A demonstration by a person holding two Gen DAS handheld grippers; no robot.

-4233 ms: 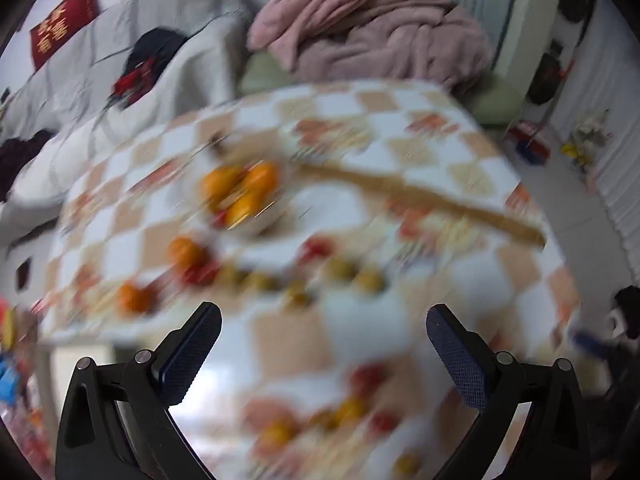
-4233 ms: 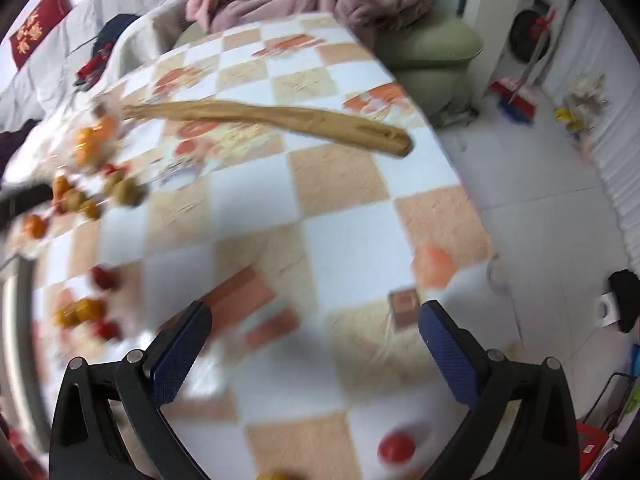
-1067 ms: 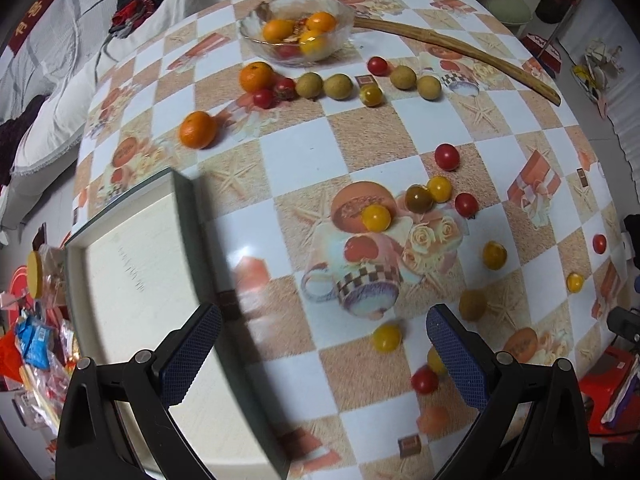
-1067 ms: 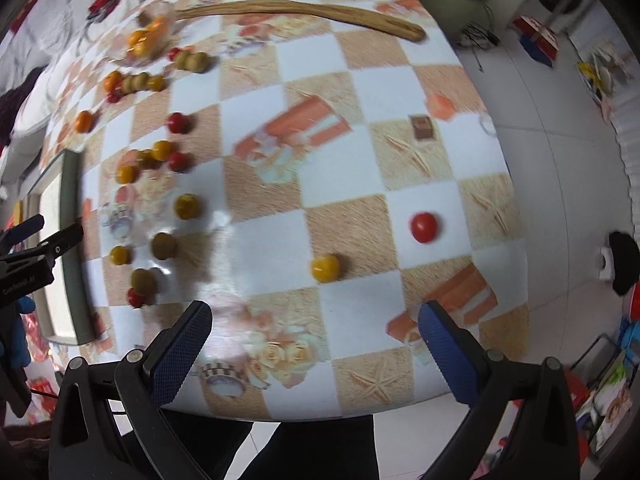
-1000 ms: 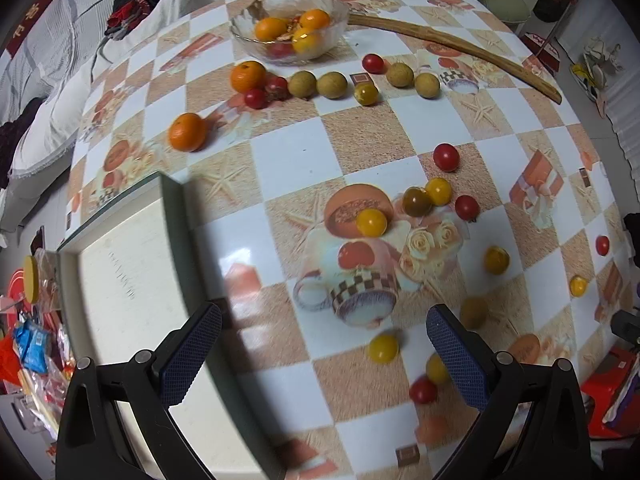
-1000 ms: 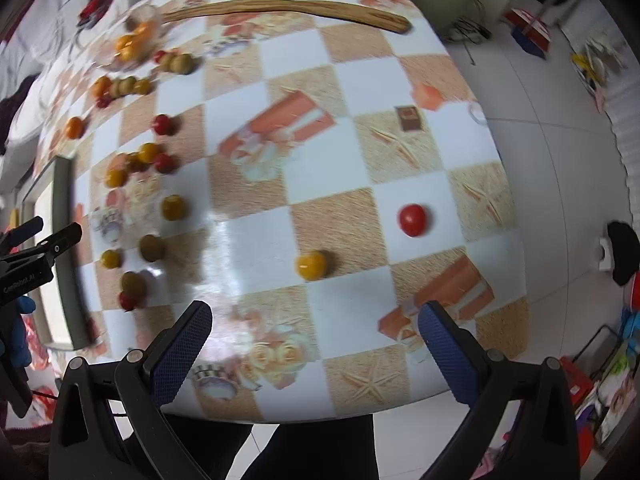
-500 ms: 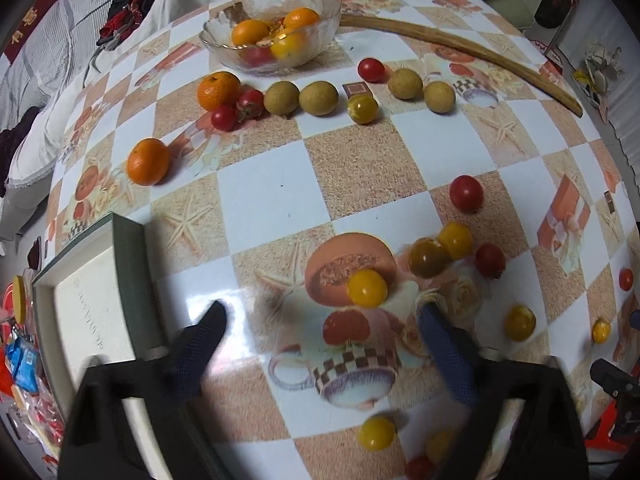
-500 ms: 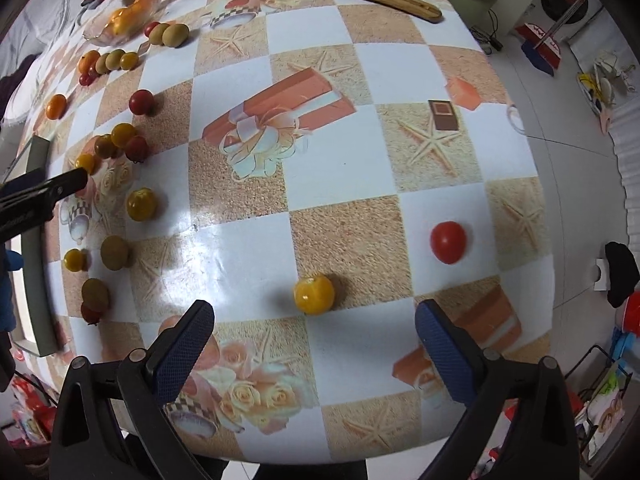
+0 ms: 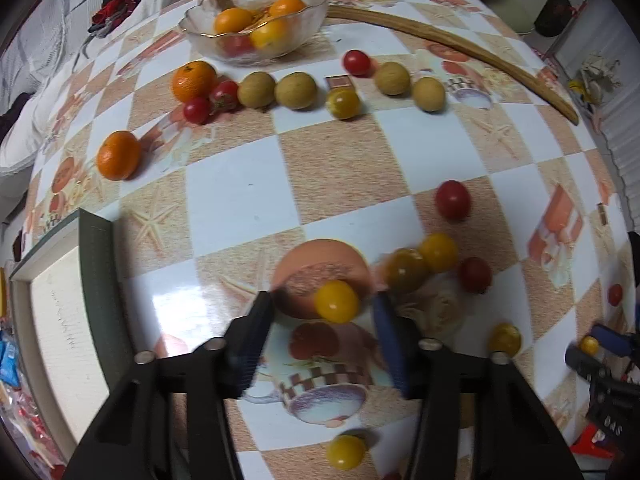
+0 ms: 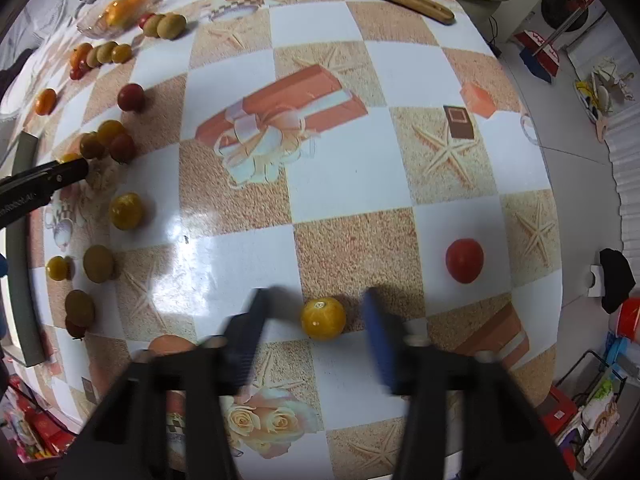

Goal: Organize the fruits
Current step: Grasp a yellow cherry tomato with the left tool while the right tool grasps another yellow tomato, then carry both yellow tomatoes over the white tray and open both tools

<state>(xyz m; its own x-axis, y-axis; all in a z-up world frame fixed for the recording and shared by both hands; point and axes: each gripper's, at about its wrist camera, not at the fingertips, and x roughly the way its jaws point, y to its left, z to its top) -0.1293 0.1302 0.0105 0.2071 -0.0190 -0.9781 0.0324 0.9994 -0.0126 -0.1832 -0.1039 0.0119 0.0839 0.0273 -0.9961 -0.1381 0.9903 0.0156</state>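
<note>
Small fruits lie scattered on a checkered tablecloth. My left gripper [image 9: 325,312] is open, its jaws either side of a yellow cherry tomato [image 9: 336,301] without touching it. My right gripper [image 10: 318,312] is open, its blurred jaws either side of another yellow tomato [image 10: 323,317]. A red tomato [image 10: 464,260] lies to its right. A glass bowl [image 9: 256,20] at the far side holds oranges and a red tomato. Two oranges [image 9: 119,155], several brown longans [image 9: 296,90] and red tomatoes [image 9: 452,200] lie between bowl and gripper.
A dark-framed white tray [image 9: 60,320] lies at the table's left edge. A long wooden stick [image 9: 460,52] lies across the far right. The left gripper shows in the right wrist view [image 10: 44,180]. Sofa and floor clutter surround the table.
Both grippers have moved down and forward to the table. Their jaws have narrowed, each around a yellow tomato.
</note>
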